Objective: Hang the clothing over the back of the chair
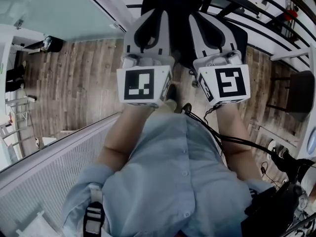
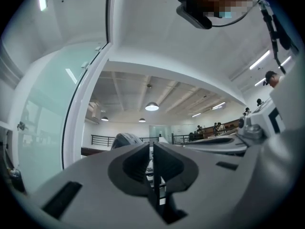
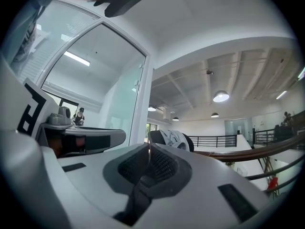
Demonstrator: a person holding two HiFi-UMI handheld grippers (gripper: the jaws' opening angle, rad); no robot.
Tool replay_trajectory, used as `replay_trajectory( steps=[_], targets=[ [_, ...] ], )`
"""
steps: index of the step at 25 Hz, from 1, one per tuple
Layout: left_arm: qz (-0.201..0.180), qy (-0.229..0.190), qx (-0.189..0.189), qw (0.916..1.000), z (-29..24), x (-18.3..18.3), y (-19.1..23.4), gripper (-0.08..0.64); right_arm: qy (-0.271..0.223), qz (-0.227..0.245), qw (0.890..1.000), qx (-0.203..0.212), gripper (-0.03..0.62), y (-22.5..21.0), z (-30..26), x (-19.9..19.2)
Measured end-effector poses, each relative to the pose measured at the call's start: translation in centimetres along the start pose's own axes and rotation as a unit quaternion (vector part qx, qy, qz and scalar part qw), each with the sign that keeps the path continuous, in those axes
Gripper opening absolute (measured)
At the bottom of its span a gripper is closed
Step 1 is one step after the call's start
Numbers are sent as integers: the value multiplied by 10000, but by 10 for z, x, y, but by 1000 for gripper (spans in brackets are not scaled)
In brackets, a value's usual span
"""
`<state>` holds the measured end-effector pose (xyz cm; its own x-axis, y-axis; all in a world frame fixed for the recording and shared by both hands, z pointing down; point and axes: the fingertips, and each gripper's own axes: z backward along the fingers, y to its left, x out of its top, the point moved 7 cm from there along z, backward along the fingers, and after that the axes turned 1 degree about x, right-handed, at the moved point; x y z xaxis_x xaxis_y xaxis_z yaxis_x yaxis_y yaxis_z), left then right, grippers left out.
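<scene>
A dark chair back [image 3: 157, 138] with a grey-and-white garment [image 3: 175, 138] draped over its top shows just beyond my right gripper's tips. In the left gripper view the same draped chair top [image 2: 126, 140] sits behind the jaws. From the head view the chair [image 1: 173, 4] is a dark shape past both grippers. My left gripper [image 1: 150, 16] [image 2: 151, 146] is shut, jaws together with nothing between them. The right gripper [image 1: 210, 21] [image 3: 148, 148] is also shut and empty. Both are held side by side, pointing about level, close in front of the person's chest.
A glass partition [image 1: 59, 9] stands to the left over wooden flooring [image 1: 84, 83]. White railings [image 1: 266, 14] run behind the chair. Another dark chair [image 1: 298, 95] stands at the right. Cables [image 1: 232, 139] hang by the right arm. A white slatted panel [image 1: 54, 172] lies lower left.
</scene>
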<state>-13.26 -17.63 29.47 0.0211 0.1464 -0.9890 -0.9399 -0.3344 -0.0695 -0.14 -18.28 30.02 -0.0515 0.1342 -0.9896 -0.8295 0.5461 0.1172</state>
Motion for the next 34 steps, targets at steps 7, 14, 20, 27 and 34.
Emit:
replay_trajectory(
  steps=[7,14,20,27,34],
  targets=[
    [163,-5,-66,9998,4,11,-16,32,-38,58,10000,-10,12,4,8,6],
    [115,-95,-74,9999,9,15,-18,32,-111,66,9999,-4,11,6,14,10],
    [-27,-100,-108,9999,7,10,-14,32,-174,89,9998,-5,11,7,8,12],
    [65,-80,-111,9999,-1,12,-14,32,-210,99,9997,19,11,2,2,12],
    [50,-42,-126,9999,-9,9,-15,32,-211,100,9997,26,11,-5,-4,12]
  ],
)
